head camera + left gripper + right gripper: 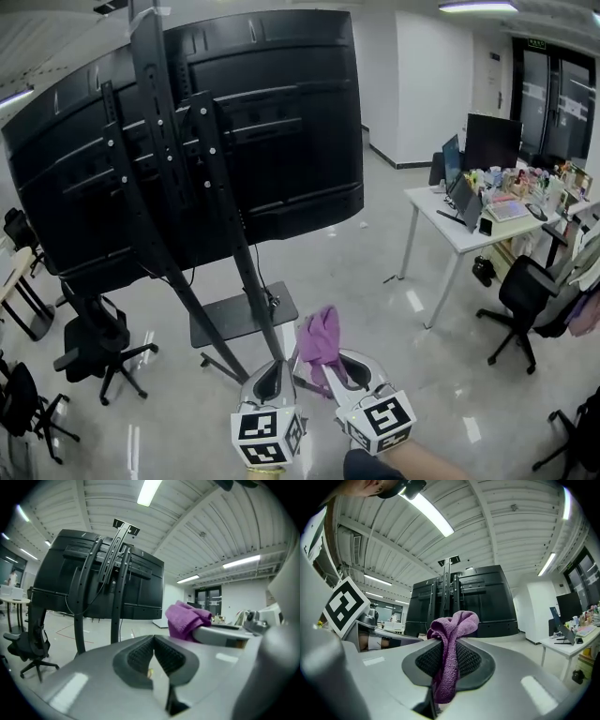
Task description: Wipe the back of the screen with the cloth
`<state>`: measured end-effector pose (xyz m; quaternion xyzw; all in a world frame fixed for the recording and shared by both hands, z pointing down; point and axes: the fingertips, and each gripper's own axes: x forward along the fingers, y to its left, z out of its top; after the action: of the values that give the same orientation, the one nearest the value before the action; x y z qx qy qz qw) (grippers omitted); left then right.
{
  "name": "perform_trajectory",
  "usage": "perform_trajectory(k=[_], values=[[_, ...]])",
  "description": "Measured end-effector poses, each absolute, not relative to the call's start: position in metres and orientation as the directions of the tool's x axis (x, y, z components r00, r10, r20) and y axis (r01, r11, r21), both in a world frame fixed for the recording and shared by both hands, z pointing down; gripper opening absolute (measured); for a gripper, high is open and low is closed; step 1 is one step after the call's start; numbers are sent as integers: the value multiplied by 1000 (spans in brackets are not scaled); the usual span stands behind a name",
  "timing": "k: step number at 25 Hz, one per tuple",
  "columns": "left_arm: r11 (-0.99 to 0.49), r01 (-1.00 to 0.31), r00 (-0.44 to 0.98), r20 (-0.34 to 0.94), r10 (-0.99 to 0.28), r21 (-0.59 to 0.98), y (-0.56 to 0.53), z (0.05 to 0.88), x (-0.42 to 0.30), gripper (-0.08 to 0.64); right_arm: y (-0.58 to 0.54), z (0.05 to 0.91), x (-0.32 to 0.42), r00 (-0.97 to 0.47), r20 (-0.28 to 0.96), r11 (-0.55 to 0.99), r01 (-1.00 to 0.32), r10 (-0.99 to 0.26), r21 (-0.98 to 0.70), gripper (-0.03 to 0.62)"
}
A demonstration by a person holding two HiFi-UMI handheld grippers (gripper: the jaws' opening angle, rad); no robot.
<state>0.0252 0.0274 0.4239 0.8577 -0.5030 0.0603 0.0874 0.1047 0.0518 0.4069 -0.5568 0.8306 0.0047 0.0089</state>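
Purple cloth [321, 343]; black screen [234, 122] back (stand black too); grey grippers' cubes [266, 437] carry black-and-white square markers.

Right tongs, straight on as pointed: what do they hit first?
Probably the back of the screen, near its mounting rails; the right tongs, shut on the cloth, seem to have only open air before it. Depth unclear.

Left gripper [278, 364] and right gripper [332, 368] are shiny grey with black bumpy pads [139, 656]. Behind each sits a white cube [267, 437] with black squares.
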Motion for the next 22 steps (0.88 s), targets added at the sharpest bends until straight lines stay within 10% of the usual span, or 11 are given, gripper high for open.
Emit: perform_trajectory(k=[22], values=[[-283,-957,288,144,-947,56,-295,387,77,8,-318,336,126,-580,-137,559,-813,-803,163,52]])
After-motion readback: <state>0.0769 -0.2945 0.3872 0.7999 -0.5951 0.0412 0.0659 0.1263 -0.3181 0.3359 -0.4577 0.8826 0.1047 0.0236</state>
